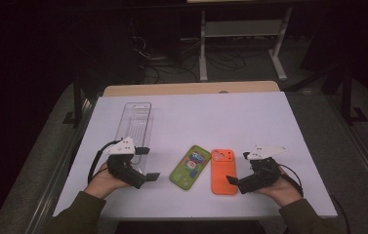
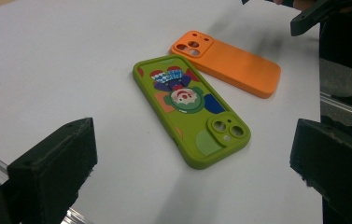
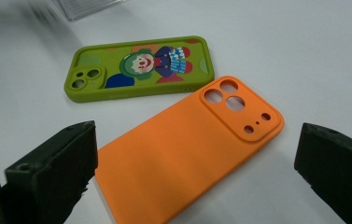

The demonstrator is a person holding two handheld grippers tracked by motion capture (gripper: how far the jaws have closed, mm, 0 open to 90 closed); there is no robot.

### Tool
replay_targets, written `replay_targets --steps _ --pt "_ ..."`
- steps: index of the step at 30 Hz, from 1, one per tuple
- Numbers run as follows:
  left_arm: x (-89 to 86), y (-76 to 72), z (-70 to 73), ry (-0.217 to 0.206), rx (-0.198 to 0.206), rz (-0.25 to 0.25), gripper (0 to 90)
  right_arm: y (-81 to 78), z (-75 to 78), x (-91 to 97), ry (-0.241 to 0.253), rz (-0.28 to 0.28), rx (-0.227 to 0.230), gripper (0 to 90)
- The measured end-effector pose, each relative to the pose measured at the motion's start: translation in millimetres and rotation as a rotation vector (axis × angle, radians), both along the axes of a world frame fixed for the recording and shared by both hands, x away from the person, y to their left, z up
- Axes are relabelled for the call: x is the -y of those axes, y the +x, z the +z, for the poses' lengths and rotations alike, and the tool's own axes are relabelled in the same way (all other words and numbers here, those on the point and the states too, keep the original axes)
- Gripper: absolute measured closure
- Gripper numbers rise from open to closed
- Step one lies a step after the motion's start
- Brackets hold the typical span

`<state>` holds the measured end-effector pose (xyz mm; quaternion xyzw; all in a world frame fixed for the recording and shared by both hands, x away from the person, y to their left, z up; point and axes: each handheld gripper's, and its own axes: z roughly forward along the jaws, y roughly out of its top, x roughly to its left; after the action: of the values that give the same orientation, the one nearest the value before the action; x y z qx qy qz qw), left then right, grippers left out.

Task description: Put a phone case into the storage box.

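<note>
On the table: a white sheet [image 1: 269, 117] is spread over the top; two phone cases and a clear tray are laid on it.
Green case [image 1: 190, 166]: laid back-up near the front edge, clown print showing, camera cut-out at the end nearer the person.
Orange case [image 1: 224, 171]: laid back-up just right of the green one; a narrow gap is seen between them; camera cut-out at the far end.
Clear tray [image 1: 134, 124]: long and transparent, placed left of the cases, running away from the person.
Left gripper [image 1: 146, 163]: held in the left hand [image 1: 104, 181] beside the tray's near end; jaws are spread wide, nothing between them.
Right gripper [image 1: 237, 168]: held in the right hand [image 1: 285, 189], just right of the orange case; jaws are spread wide, nothing gripped.
</note>
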<state>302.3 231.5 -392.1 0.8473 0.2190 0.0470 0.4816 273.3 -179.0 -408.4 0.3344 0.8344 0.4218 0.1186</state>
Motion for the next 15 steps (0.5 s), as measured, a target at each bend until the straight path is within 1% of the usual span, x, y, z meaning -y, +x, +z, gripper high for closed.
replay_targets --steps 5,6,9,10,12,13,15 --pt "-0.9 0.0 0.3 0.000 0.001 0.001 0.3 1.7 1.7 -2.4 -0.013 -0.002 -0.007 0.0" --pt "-2.2 0.5 0.9 0.012 0.004 -0.002 0.3 3.2 3.0 -4.5 -0.018 -0.004 -0.012 0.0" --pt "-2.9 1.0 0.7 0.007 0.009 -0.001 0.3 5.6 4.4 -6.8 -0.026 -0.004 -0.015 0.0" --pt "-3.2 1.1 0.8 0.007 0.009 0.001 0.3 8.7 5.9 -9.4 -0.030 -0.006 -0.021 0.0" --pt "-3.7 0.4 0.9 0.000 -0.004 0.009 0.3 11.6 7.3 -12.5 -0.038 -0.008 -0.029 0.0" --pt "-4.0 0.4 0.8 0.002 -0.001 0.007 0.3 12.8 7.9 -14.1 -0.044 -0.010 -0.034 0.0" --pt "-4.3 -0.9 0.7 0.000 0.001 0.005 0.3 14.7 8.6 -16.9 -0.043 -0.010 -0.040 3.0"
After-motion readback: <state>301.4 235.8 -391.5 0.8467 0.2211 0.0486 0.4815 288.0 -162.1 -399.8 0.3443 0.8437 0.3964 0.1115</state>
